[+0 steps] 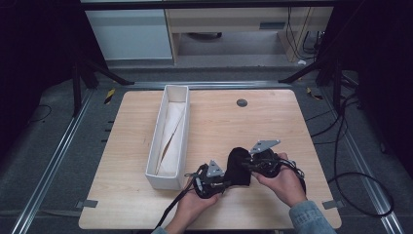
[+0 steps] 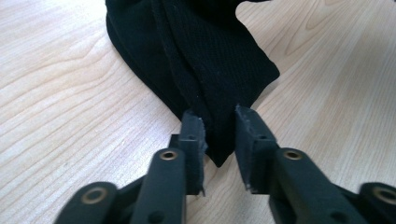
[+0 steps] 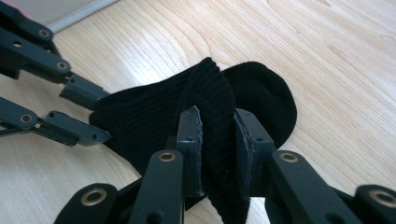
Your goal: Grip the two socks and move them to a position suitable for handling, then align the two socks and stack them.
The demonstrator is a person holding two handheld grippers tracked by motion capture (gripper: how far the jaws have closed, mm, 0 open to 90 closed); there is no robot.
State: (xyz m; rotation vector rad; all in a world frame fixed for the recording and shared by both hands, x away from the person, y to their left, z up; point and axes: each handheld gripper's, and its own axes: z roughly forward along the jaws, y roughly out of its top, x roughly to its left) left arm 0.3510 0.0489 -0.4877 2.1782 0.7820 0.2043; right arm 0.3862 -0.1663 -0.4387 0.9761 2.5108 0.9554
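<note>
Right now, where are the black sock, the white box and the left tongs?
black sock (image 3: 154, 116): right gripper view, ribbed middle of the fabric.
white box (image 1: 155, 146): high view, outer face of its long left wall.
left tongs (image 2: 219, 135): left gripper view, midway between the two tips, astride the sock's corner.

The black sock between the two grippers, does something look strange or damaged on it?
No damage shows. The black sock is bunched, a thick fold clamped in the right gripper; the left gripper stands open around its corner.

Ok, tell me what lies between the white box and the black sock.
Only bare wood. In the high view, the table shows between the white box and the black sock.
</note>
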